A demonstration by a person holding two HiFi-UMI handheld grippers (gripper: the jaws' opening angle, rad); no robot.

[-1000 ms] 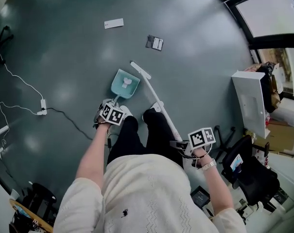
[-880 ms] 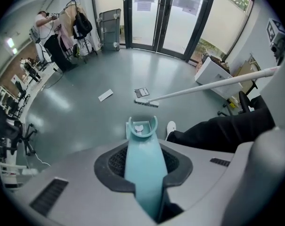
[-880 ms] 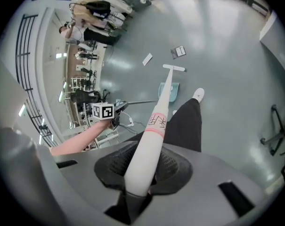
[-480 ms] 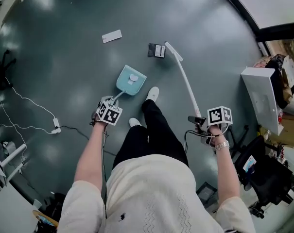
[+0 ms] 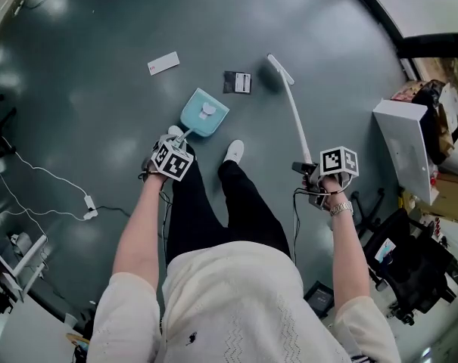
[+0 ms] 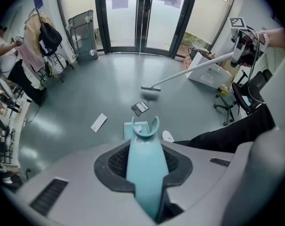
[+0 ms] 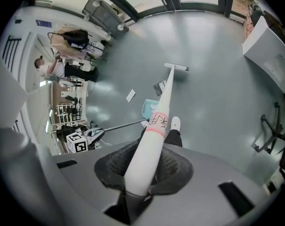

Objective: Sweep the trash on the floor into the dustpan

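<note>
Glossy grey-green floor [image 5: 100, 44], viewed steeply from above. At far left, white cable [image 5: 32, 174] ending at a small adapter [image 5: 89, 202]. Farther out, white paper slip [image 5: 163, 63] lying flat, well apart from the other items. Left tool [image 5: 180, 144] clamped shut on the teal handle of the dustpan [image 5: 204, 113]. Pan low at the floor, mouth turned toward the far side, one pale scrap [image 5: 207, 112] inside. Dark packet [image 5: 238, 82] with a white label just beyond the pan's far right corner, between pan and broom head. White shoe [image 5: 232, 151] near the pan's right side. Broom [image 5: 293, 112] with a long white shaft, its head [image 5: 280, 68] low at the floor just right of the packet; contact between the two not discernible. Right tool [image 5: 308, 174] gripping the near end of the shaft, jaws tight on it. At far right, white cabinet [image 5: 406, 146] and black office chair [image 5: 410, 274].
</note>
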